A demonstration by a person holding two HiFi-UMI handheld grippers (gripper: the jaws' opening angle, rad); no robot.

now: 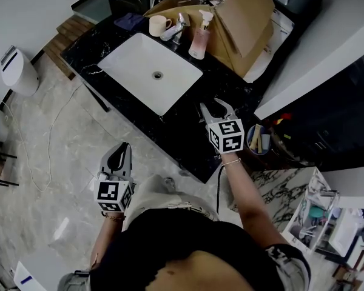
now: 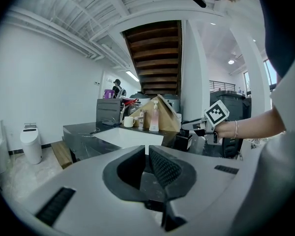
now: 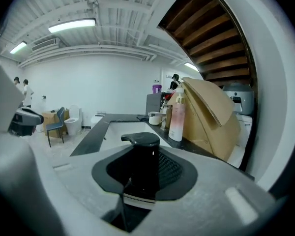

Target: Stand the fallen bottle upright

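The right gripper (image 1: 211, 109) has its jaws drawn partway in on a black pump bottle (image 3: 140, 156), gripping the body just under the pump head. It holds the bottle upright over the black marble counter (image 1: 188, 135) to the right of the sink (image 1: 130, 56), apparently to seat it on its base, though I cannot tell whether the base touches. The left gripper (image 1: 122, 152) hangs off the counter's edge with jaws together and empty, likely just kept clear. Farther out the white basin is empty, a cream mug (image 1: 159, 25) and a pink pump bottle (image 1: 199, 39) stand by the tap (image 1: 175, 29), and I cannot make out what the open cardboard box (image 1: 246, 23) holds.
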